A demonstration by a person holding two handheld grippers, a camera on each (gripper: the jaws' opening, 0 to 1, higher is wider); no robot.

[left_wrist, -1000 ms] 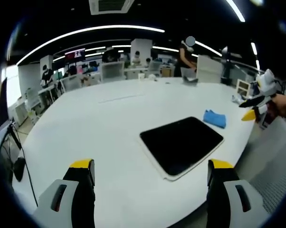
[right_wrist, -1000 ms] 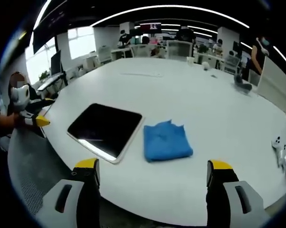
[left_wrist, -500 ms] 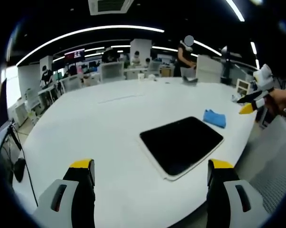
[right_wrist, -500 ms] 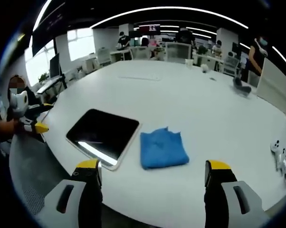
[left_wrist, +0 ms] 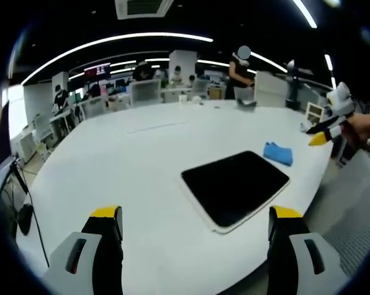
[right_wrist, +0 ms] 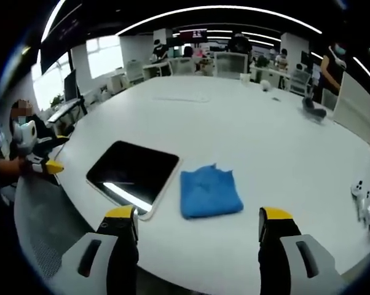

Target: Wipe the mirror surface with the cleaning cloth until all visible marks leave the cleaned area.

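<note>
Mirror (right_wrist: 134, 174) left of centre, blue cloth (right_wrist: 209, 192) just beside it; no legible writing. Left gripper (left_wrist: 196, 222) and right gripper (right_wrist: 197, 225) both gape empty.

A large round white table (left_wrist: 129, 160) fills the foreground of an open office. Behind it stand white desks with monitors (left_wrist: 142, 92), several seated and standing people (left_wrist: 239, 70), and long ceiling light strips (right_wrist: 222, 11).
</note>
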